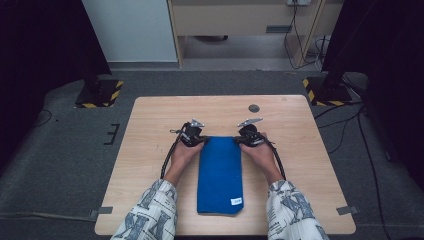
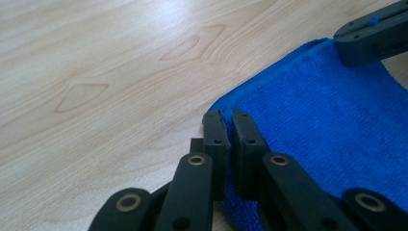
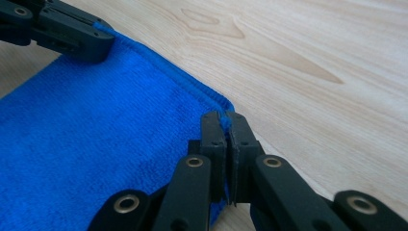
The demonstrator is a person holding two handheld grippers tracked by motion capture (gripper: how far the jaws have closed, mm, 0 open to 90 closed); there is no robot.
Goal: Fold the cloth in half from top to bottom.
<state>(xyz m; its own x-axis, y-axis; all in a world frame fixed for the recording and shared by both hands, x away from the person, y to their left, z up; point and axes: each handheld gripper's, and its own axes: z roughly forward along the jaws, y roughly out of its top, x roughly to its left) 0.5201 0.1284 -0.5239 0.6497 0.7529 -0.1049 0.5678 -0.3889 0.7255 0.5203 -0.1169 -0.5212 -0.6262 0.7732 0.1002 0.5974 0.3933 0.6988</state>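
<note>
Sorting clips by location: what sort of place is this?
Probably a lab or studio recording bay: a bare wooden table on grey carpet, stands on hazard-striped bases, loose floor cables.

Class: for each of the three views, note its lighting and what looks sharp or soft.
High view: table lit, surroundings dark, picture soft. Left gripper view: towel weave sharp, pale glare on far wood. Right gripper view: left gripper slightly soft, light even.

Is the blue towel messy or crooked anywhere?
Nothing stands out. The folded blue terry towel lies flat and straight on the light wooden table. The left gripper and right gripper each pinch a far corner neatly.
</note>
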